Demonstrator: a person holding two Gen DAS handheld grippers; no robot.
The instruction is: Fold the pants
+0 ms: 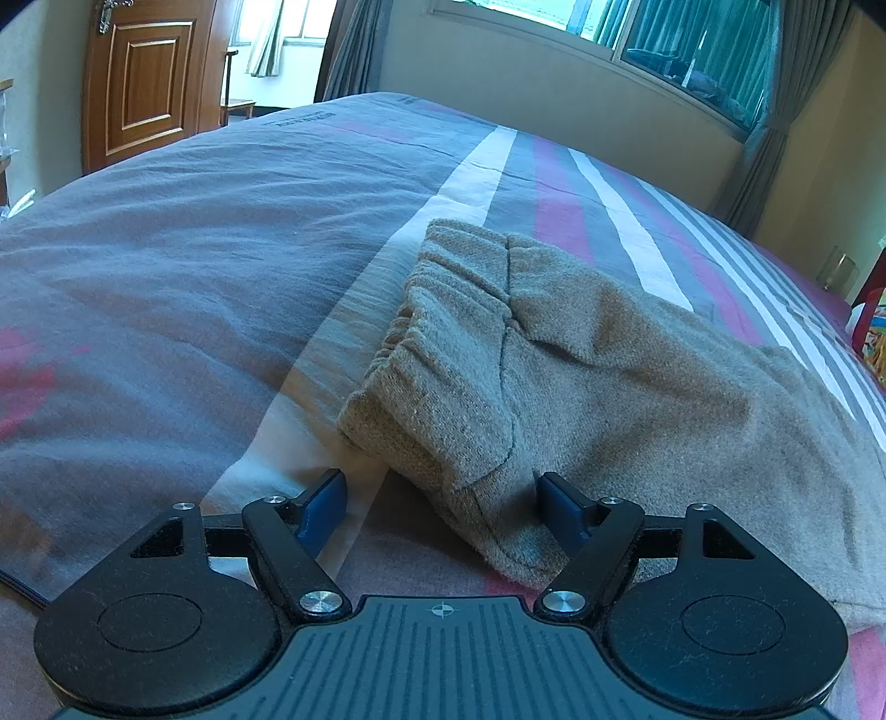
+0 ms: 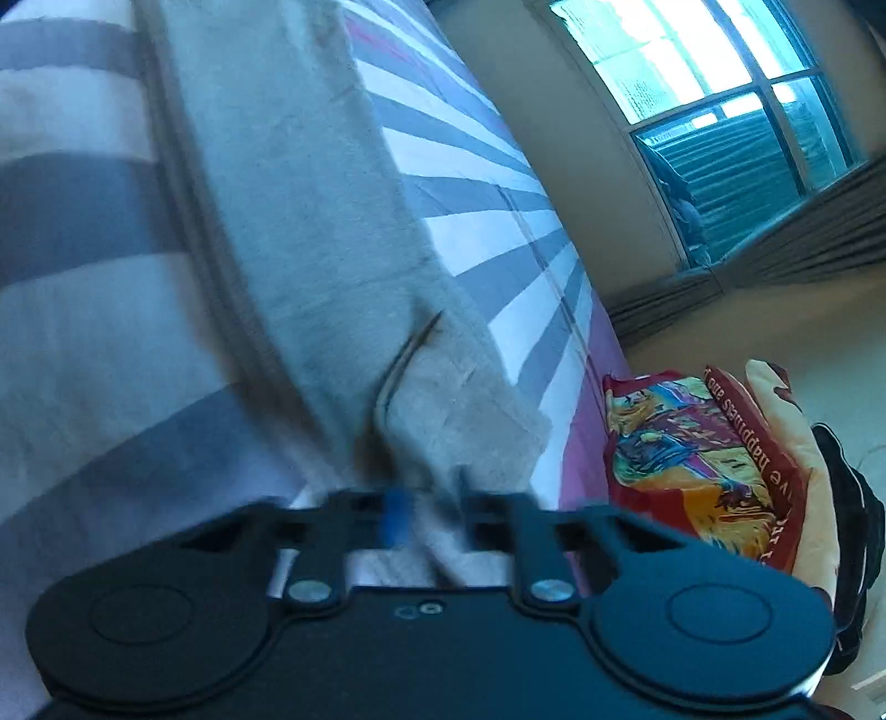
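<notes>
Pants [image 1: 581, 387]: one pair, tan-grey fleecy knit with a gathered elastic waistband, lying flat on the bed to the right of centre. Your left gripper [image 1: 440, 498] hangs just short of the near waist corner, its blue fingers [image 1: 324, 501] spread wide with that corner between them but not pinched; nothing is held. Your right gripper [image 2: 429, 509] is at the leg end; the view is blurred, but its fingers [image 2: 396, 518] look drawn nearly together with the hem cloth between them, so you appear to have a pinch there.

Handling, judged by look: light, soft, limp, thick enough to hold a fold; it will sag and drag, not slide. Take it at the waistband corner and at the hem, where the cloth is doubled.

Surface: a bedspread [image 1: 194, 249] in grey, white and pink stripes, soft and creased, likely to ruck under a pull.

Room: wooden door [image 1: 147, 83] far left, curtained window [image 1: 692, 44] far right, printed bag [image 2: 703, 471] beside the bed.
</notes>
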